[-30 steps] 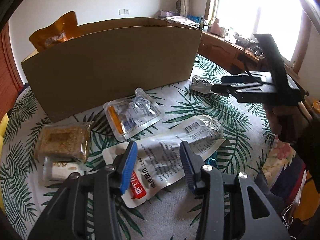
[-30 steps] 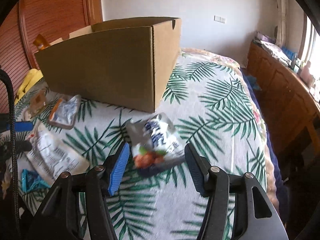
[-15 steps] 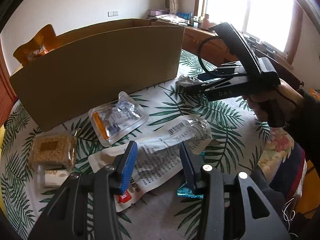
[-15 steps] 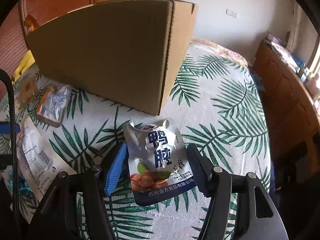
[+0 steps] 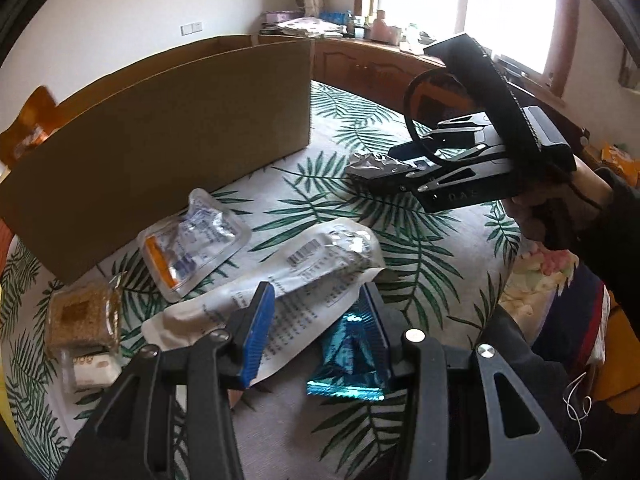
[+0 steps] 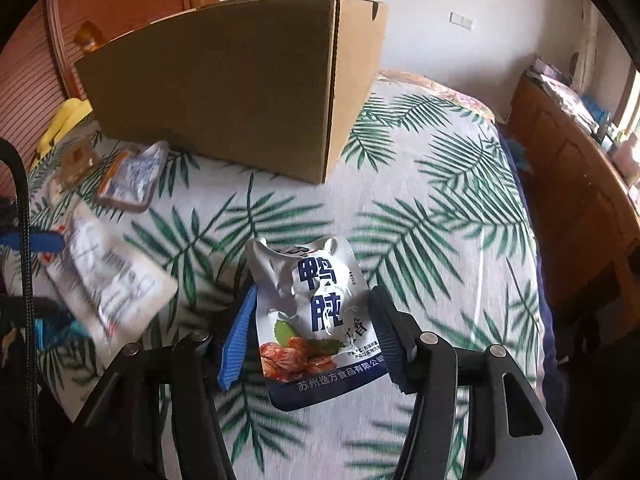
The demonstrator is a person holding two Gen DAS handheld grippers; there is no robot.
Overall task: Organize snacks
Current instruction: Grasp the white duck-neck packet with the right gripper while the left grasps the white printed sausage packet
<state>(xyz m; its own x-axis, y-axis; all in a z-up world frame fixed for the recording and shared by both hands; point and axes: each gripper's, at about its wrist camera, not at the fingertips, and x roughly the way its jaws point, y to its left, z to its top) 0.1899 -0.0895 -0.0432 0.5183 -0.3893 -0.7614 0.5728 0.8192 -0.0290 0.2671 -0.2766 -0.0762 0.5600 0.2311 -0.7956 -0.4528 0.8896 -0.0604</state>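
Note:
My right gripper (image 6: pixel 314 334) is shut on a silver duck-snack pouch (image 6: pixel 316 316) and holds it above the palm-leaf cloth; it also shows in the left wrist view (image 5: pixel 376 170), pouch (image 5: pixel 370 162) in its tips. My left gripper (image 5: pixel 318 330) is open and empty, low over a long white packet (image 5: pixel 280 292) and a blue foil wrapper (image 5: pixel 346 354). A large open cardboard box (image 5: pixel 160 140) stands behind, also in the right wrist view (image 6: pixel 240 80).
On the cloth before the box lie a clear pouch with an orange strip (image 5: pixel 194 244), a brown granola pack (image 5: pixel 82 320) and a small white pack (image 5: pixel 90 368). An orange bag (image 5: pixel 30 128) sticks out of the box. A wooden cabinet (image 6: pixel 580 184) stands at right.
My right gripper closed on the duck pouch and lifted it off the cloth toward the box. My left gripper drew back, so the blue wrapper now lies between its fingers.

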